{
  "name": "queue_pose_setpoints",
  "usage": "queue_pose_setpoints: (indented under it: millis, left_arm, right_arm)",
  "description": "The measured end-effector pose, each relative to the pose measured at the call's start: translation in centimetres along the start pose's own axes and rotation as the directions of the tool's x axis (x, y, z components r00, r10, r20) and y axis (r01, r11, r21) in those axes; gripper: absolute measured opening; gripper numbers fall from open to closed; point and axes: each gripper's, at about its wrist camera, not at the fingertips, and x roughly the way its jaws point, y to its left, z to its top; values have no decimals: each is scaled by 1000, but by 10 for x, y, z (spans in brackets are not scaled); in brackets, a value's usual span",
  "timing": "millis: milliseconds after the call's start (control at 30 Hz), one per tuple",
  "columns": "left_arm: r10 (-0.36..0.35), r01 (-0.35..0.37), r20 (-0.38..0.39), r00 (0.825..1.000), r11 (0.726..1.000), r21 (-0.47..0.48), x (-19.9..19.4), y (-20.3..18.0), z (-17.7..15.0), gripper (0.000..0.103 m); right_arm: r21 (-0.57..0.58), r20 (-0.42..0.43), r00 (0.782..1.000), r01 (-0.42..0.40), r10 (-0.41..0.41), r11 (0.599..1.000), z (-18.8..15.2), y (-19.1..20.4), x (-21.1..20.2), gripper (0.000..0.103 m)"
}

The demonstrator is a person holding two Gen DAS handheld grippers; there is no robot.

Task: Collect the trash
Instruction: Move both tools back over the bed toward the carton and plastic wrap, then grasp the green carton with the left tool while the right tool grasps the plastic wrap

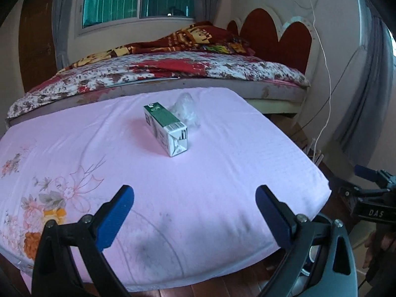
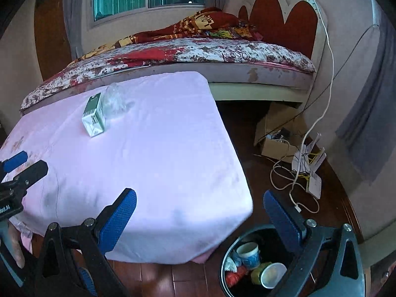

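Observation:
A green and white carton [image 1: 166, 128] [image 2: 94, 116] lies on its side on the pink mattress [image 1: 210, 173] [image 2: 160, 148]. Crumpled clear plastic [image 1: 184, 110] [image 2: 115, 101] sits right behind it, touching it. My left gripper [image 1: 194, 209] hangs open over the mattress's near edge, well short of the carton, with nothing between its fingers. My right gripper [image 2: 200, 214] is open too, above the mattress's near right corner. Below it stands a black trash bin [image 2: 229, 255] holding paper cups [image 2: 248, 255] and wrappers. The left gripper's blue finger [image 2: 14, 160] shows at the left edge of the right wrist view.
A bed with a floral cover [image 1: 160, 71] [image 2: 185, 54] and a red headboard [image 2: 284, 17] lies behind the mattress. To the right, a cardboard box [image 2: 274, 133], white routers [image 2: 309, 170] and loose cables [image 2: 292, 185] are on the dark wooden floor. The right gripper [image 1: 371, 188] shows at the right in the left wrist view.

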Motion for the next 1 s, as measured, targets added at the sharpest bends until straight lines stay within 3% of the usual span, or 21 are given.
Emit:
queue_pose_setpoints:
  millis: [200, 367, 633, 933, 1000]
  left_arm:
    - [22, -22, -13, 1000, 1000, -12, 29, 1, 9, 84]
    - [46, -48, -59, 997, 998, -30, 67, 2, 20, 76]
    - [60, -67, -82, 995, 993, -95, 114, 7, 40, 74]
    - [119, -135, -119, 986, 982, -132, 142, 38, 61, 67]
    - [112, -127, -125, 986, 985, -115, 147, 48, 62, 58]
  right_arm:
    - [7, 19, 999, -39, 39, 999, 25, 8, 29, 103]
    - [-24, 2, 1000, -20, 20, 1000, 47, 11, 66, 103]
    - [-12, -48, 999, -12, 11, 1000, 81, 1, 131, 103]
    - [-42, -88, 995, -49, 45, 998, 87, 26, 167, 103]
    - [-54, -87, 995, -58, 53, 997, 88, 36, 169, 103]
